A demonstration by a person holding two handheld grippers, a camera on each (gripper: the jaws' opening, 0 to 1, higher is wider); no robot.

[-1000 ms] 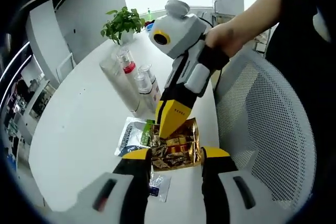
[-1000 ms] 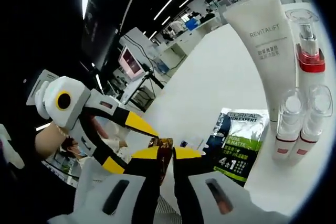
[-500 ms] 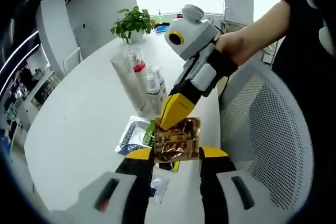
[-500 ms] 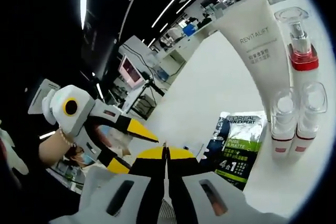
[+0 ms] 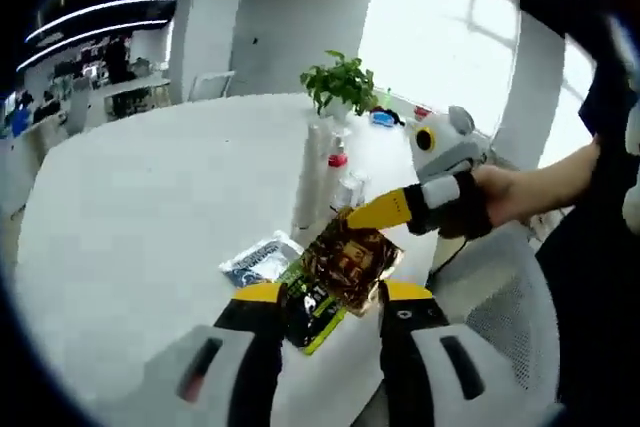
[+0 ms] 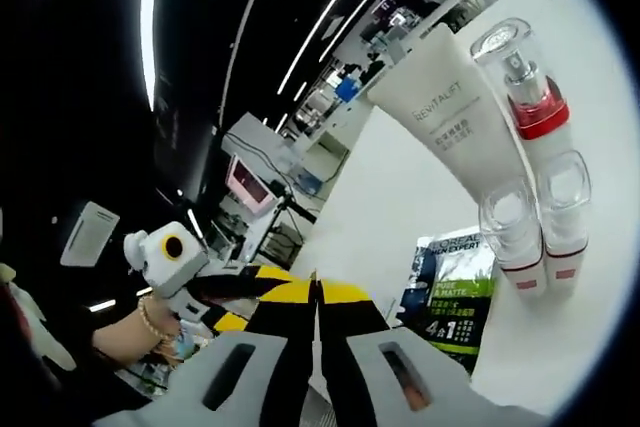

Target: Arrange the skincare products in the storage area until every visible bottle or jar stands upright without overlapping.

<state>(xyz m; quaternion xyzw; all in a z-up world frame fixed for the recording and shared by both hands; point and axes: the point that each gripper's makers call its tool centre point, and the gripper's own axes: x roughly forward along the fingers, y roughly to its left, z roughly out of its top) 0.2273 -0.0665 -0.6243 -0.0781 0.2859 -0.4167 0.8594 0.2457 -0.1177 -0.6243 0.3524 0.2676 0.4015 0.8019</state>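
Between the yellow-tipped jaws of the left gripper [image 5: 323,296], which are spread apart, a gold foil sachet [image 5: 350,259] is seen lifted above the white table [image 5: 150,207]. In the left gripper view the sachet is pinched at its upper edge by the right gripper [image 5: 352,218], which enters from the right and is held by a person's hand [image 5: 500,197]. In the right gripper view the right gripper's [image 6: 316,297] own jaws are pressed together on the thin edge of the sachet [image 6: 314,292], seen edge-on between them.

Beneath the sachet in the left gripper view, a green-and-black sachet [image 5: 312,307] is partly covered by it, and a dark flat sachet [image 5: 258,259] is lying on the table just beside. The green-and-black sachet [image 6: 455,295] is seen lying flat in the right gripper view as well.

Behind the sachets a white tube [image 5: 312,182] is stood upright, with a red-collared pump bottle [image 5: 338,154] and a small clear-capped bottle [image 5: 350,189] close by it. In the right gripper view the white tube [image 6: 450,122] is marked REVITALIFT, the red-collared pump bottle [image 6: 528,97] is just beside it, and two small clear-capped bottles [image 6: 535,222] are set side by side in front of them.

A potted plant [image 5: 340,82] is placed farther back on the table. A white mesh chair [image 5: 510,327] is seen at the table's near edge, under the person's arm. The left gripper [image 6: 225,282] is also seen at the left of the right gripper view, held by a hand with a bracelet [image 6: 150,319].
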